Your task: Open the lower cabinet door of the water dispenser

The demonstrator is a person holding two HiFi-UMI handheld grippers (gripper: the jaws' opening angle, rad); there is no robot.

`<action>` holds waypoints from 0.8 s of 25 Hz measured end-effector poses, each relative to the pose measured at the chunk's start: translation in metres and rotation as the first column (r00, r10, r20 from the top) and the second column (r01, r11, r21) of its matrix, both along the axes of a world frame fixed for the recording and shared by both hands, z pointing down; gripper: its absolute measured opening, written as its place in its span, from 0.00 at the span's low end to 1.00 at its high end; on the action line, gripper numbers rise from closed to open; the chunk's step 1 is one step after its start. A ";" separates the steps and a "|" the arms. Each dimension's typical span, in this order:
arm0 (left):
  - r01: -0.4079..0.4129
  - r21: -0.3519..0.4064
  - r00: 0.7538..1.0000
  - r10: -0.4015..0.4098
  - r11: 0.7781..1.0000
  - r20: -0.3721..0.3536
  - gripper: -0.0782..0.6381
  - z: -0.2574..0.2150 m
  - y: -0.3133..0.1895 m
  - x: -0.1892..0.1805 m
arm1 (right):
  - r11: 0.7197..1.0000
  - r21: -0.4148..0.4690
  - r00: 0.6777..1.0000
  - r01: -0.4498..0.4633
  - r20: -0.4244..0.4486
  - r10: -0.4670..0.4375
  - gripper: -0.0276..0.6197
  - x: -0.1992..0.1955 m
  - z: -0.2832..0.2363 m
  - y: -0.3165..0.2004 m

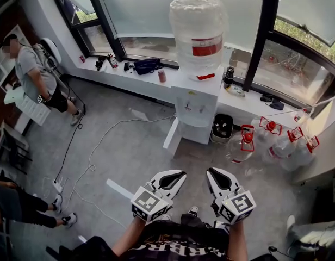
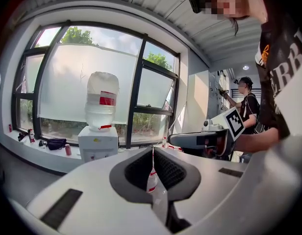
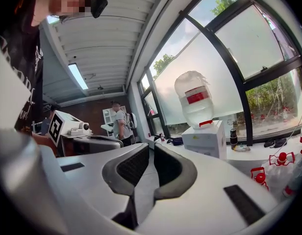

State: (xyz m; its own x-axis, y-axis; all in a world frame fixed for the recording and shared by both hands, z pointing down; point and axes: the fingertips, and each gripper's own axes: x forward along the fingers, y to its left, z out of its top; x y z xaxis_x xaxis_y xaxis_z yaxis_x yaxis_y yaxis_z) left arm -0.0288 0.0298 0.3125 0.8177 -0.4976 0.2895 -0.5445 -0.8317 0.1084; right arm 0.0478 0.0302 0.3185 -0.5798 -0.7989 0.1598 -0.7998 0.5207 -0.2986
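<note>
Water dispenser (image 1: 196, 105) by window, well apart from both grippers. Left gripper (image 1: 178, 177) jaws closed, empty. Right gripper (image 1: 212, 174) jaws slightly apart, empty.

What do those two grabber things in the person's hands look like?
The left gripper and right gripper are smooth white shells with black ribbed pads inside the jaws. Each carries a white cube printed with black square markers. The person wears a dark shirt with pale lettering.

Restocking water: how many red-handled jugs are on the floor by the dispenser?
4 jugs: one beside the black bin, three clustered further right; others may be hidden.
</note>
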 end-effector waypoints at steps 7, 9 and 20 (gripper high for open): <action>-0.028 0.027 0.999 0.028 0.999 0.021 0.14 -0.010 0.037 -0.034 | 1.000 0.016 1.000 -0.011 -0.014 0.011 0.06 -0.040 -0.012 0.026; -0.032 0.025 0.999 0.032 0.999 0.010 0.14 -0.011 0.049 -0.046 | 1.000 0.029 0.999 -0.005 -0.033 0.006 0.06 -0.054 -0.014 0.036; -0.060 0.034 0.997 0.061 0.998 -0.040 0.14 -0.013 0.097 -0.092 | 0.998 0.032 0.993 -0.058 -0.102 0.061 0.06 -0.104 -0.024 0.093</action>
State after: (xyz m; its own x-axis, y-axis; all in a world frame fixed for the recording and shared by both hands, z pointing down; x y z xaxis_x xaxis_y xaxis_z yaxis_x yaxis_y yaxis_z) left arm -0.1209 0.1266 0.2999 0.8574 -0.4552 0.2400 -0.4886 -0.8665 0.1020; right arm -0.0563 0.1235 0.2944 -0.5130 -0.8364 0.1930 -0.8552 0.4787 -0.1985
